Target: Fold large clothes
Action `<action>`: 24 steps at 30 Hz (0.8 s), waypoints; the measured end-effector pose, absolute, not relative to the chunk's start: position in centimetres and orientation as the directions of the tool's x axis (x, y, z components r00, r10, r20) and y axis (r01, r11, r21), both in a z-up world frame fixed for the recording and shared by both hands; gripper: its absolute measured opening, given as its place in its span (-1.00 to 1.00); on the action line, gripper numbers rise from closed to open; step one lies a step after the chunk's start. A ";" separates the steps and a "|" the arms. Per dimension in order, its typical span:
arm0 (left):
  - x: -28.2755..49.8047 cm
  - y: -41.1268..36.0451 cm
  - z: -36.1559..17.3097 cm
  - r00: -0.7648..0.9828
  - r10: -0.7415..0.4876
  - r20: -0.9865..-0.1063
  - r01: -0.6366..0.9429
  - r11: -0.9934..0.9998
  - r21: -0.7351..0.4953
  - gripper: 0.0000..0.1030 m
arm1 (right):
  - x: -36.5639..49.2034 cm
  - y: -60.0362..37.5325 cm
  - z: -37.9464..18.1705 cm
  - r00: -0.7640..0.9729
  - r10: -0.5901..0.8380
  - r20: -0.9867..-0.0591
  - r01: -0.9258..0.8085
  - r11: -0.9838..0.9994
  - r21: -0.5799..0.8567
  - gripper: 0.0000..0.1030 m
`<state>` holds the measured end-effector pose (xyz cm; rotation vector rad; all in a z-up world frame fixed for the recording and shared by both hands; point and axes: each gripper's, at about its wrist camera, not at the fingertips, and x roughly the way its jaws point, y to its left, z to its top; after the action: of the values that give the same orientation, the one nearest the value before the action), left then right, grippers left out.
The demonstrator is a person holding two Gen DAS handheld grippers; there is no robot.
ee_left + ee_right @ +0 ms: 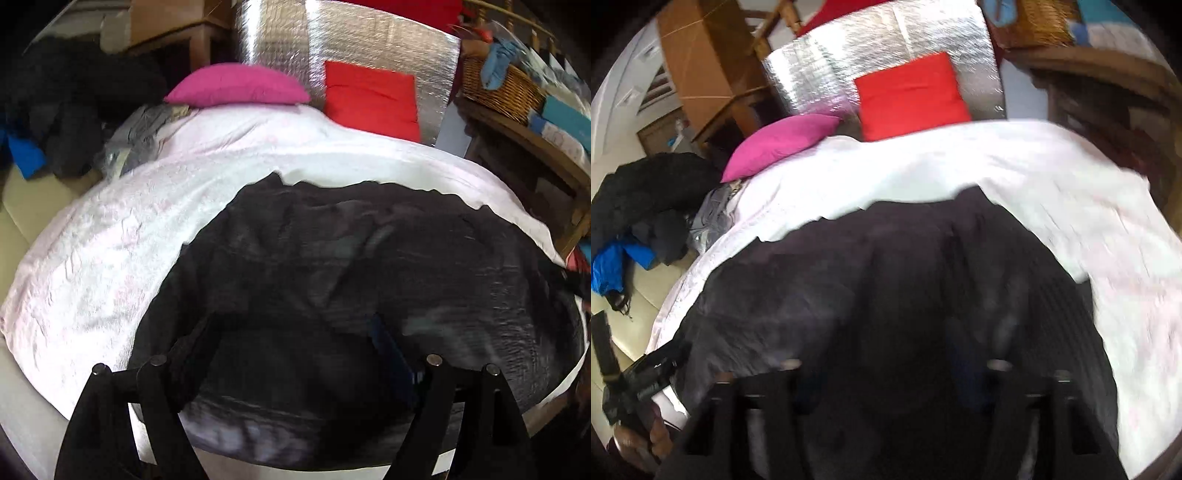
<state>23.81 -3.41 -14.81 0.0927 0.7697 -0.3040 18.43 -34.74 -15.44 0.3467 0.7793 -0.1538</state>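
Note:
A large dark garment (369, 251) lies spread on a white quilted bed cover (110, 240). It fills the near half of both views, and shows in the right wrist view (886, 277) too. My left gripper (295, 354) hangs over its near edge with fingers (391, 347) wide apart; dark cloth lies between and under them, but whether they pinch it is hidden. My right gripper (894, 369) is blurred over the garment's near edge, fingers apart. The left gripper's body (639, 384) shows at the lower left of the right wrist view, held by a hand.
A pink pillow (236, 85) and a red pillow (373, 99) lie at the bed's head against a silver foil panel (369, 40). A heap of dark and blue clothes (55, 122) sits left. A wicker basket (498, 85) stands on wooden furniture at right.

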 end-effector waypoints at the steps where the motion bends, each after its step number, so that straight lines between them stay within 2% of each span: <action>1: 23.4 -4.1 -14.6 0.692 -0.229 -0.684 0.311 0.950 -0.003 0.61 | 19.1 -34.1 -15.3 0.708 0.013 -0.706 0.244 0.934 0.262 -0.24; 4: 23.3 -5.5 -15.0 0.704 -0.190 -0.684 0.310 0.949 0.056 0.61 | 21.6 -31.9 -15.3 0.698 0.042 -0.715 0.224 0.935 0.274 -0.24; 9: 23.4 -5.9 -16.5 0.704 -0.158 -0.692 0.296 0.952 0.084 0.62 | 26.2 -32.1 -20.4 0.548 0.068 -0.834 0.322 0.903 0.285 -0.22; 12: 22.9 -6.0 -16.5 0.721 -0.145 -0.677 0.304 0.945 0.120 0.62 | 25.6 -32.2 -19.3 0.572 0.075 -0.817 0.320 0.897 0.306 -0.23; 20: 22.9 -5.8 -16.4 0.719 -0.154 -0.678 0.306 0.946 0.109 0.62 | 19.0 -31.3 -16.5 0.645 0.074 -0.760 0.240 0.925 0.294 -0.22; 24: 23.0 -5.8 -16.4 0.719 -0.156 -0.677 0.304 0.947 0.105 0.62 | 16.1 -31.1 -17.3 0.637 0.096 -0.765 0.230 0.923 0.307 -0.21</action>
<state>23.00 -5.83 -16.44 0.2158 0.7262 -0.2563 16.14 -31.09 -17.29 0.3995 0.8831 -0.0788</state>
